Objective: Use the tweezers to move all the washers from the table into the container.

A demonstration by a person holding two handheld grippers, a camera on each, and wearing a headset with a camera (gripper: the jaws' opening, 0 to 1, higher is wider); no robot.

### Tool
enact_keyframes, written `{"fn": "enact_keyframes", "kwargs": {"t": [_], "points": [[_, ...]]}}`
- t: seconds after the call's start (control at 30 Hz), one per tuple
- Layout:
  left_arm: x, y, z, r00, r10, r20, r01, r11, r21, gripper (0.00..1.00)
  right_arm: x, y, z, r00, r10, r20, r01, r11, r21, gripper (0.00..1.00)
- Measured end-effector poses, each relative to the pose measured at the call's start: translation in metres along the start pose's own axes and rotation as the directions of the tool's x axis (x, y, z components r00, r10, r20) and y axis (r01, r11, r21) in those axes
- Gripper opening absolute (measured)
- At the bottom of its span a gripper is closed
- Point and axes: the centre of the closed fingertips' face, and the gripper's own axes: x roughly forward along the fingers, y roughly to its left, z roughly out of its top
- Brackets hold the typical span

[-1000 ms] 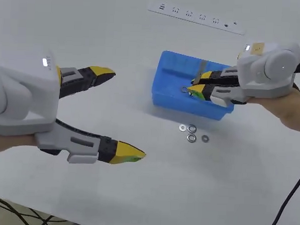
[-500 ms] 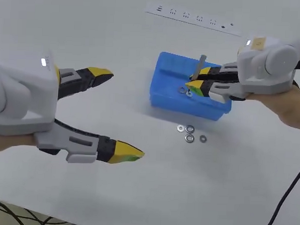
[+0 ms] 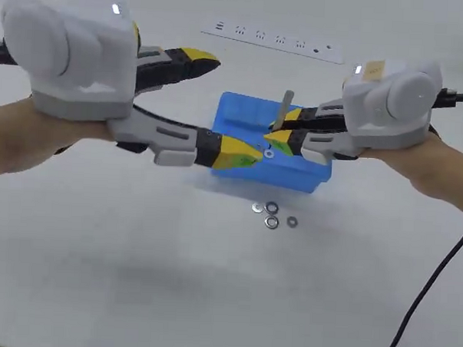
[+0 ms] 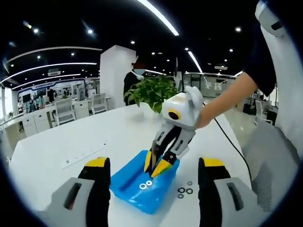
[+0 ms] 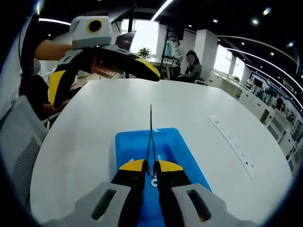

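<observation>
Since the tweezers [image 3: 284,107] are pinched between the pressed-together jaws of the right gripper [image 3: 281,136], which hangs over the blue container [image 3: 312,177], that hand is the working one; in the head view the tweezers' long axis runs toward 12 o'clock from the jaw tips; four loose washers [image 3: 272,214] lie on the table [image 3: 135,277] at 6 o'clock from those tips, just outside the container's near wall; two dropped washers [image 4: 146,184] lie inside it; left gripper [image 3: 236,108] spread wide, empty, at the container's 9 o'clock side; judgement: the right hand must bring the tweezers toward 6 o'clock and down.
</observation>
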Motion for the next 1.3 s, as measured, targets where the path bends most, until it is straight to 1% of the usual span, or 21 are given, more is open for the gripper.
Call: {"fn": "enact_keyframes", "kwargs": {"t": [0.07,0.1,0.13,0.17,0.23,0.27,0.33,0.43,0.5,0.63,0.83,0.87,0.97,1.03,1.07,1.13,1.2,1.23,1.3], "points": [[0.008,0.005,0.005,1.0,-0.007,0.006,0.007,1.0,0.013,0.6,0.0,0.002,-0.001,1.0,0.007,-0.003,-0.007,1.0,-0.001,0.1],[0.011,0.006,0.006,0.9999,-0.013,0.008,0.013,1.0,0.006,0.52,0.0,0.002,-0.001,1.0,0.008,-0.004,-0.008,1.0,-0.002,0.1],[0.014,0.006,0.009,0.9996,-0.022,0.017,0.022,1.0,-0.006,0.49,0.001,0.003,-0.002,0.9999,0.012,-0.005,-0.012,1.0,-0.001,0.1],[0.017,0.005,0.01,0.9994,-0.03,0.019,0.031,0.999,-0.01,0.49,0.001,0.003,-0.002,0.9999,0.013,-0.005,-0.013,1.0,0.0,0.1],[0.023,0.0,0.009,0.9985,-0.055,0.01,0.055,0.998,-0.019,0.46,0.001,0.005,-0.003,0.9998,0.019,-0.007,-0.019,1.0,-0.002,0.1],[0.025,-0.001,0.007,0.9981,-0.061,0.002,0.061,0.998,-0.011,0.43,0.001,0.005,-0.003,0.9997,0.022,-0.007,-0.022,1.0,-0.002,0.1],[0.029,-0.005,0.0,0.996,-0.086,-0.025,0.086,0.996,-0.006,0.36,0.002,0.006,-0.003,0.9996,0.026,-0.006,-0.026,1.0,-0.003,0.1],[0.032,-0.01,-0.005,0.9934,-0.107,-0.041,0.107,0.994,0.0,0.26,0.002,0.006,-0.002,0.9996,0.03,-0.004,-0.03,1.0,-0.003,0.1],[0.033,-0.012,-0.003,0.9927,-0.115,-0.035,0.116,0.993,0.008,0.25,0.002,0.007,-0.001,0.9994,0.034,-0.002,-0.034,0.999,-0.005,0.1],[0.036,-0.015,-0.002,0.9907,-0.131,-0.038,0.131,0.991,0.011,0.21,0.003,0.01,-0.001,0.999,0.045,-0.004,-0.045,0.999,-0.011,0.1],[0.04,-0.022,-0.002,0.985,-0.163,-0.057,0.165,0.986,0.023,0.14,0.004,0.012,0.0,0.9984,0.056,-0.008,-0.056,0.998,-0.022,0.1],[0.04,-0.023,-0.001,0.9847,-0.165,-0.055,0.167,0.985,0.03,0.09,0.004,0.013,0.0,0.9984,0.056,-0.008,-0.056,0.998,-0.023,0.1],[0.041,-0.026,0.003,0.9819,-0.185,-0.041,0.187,0.981,0.046,0.08,0.003,0.011,0.001,0.9985,0.055,-0.004,-0.055,0.998,-0.02,0.1],[0.041,-0.028,0.004,0.9797,-0.196,-0.044,0.199,0.977,0.08,0.08,0.003,0.011,0.001,0.9984,0.057,-0.005,-0.057,0.998,-0.024,0.1],[0.041,-0.029,0.004,0.9787,-0.2,-0.046,0.203,0.975,0.085,0.07,0.003,0.012,0.002,0.9983,0.059,-0.006,-0.059,0.998,-0.025,0.1],[0.04,-0.028,0.004,0.9793,-0.197,-0.047,0.201,0.975,0.099,0.07,0.004,0.012,0.002,0.9981,0.061,-0.006,-0.061,0.998,-0.027,0.1],[0.039,-0.027,0.004,0.9805,-0.189,-0.053,0.194,0.973,0.126,0.05,0.003,0.012,0.002,0.9981,0.062,-0.005,-0.062,0.998,-0.028,0.11],[0.039,-0.027,0.005,0.98,-0.192,-0.053,0.197,0.973,0.121,0.05,0.003,0.012,0.003,0.9981,0.062,-0.006,-0.062,0.998,-0.03,0.11],[0.038,-0.026,0.005,0.9812,-0.187,-0.048,0.192,0.973,0.13,0.04,0.003,0.011,0.004,0.9983,0.057,-0.004,-0.057,0.998,-0.031,0.11]]}}
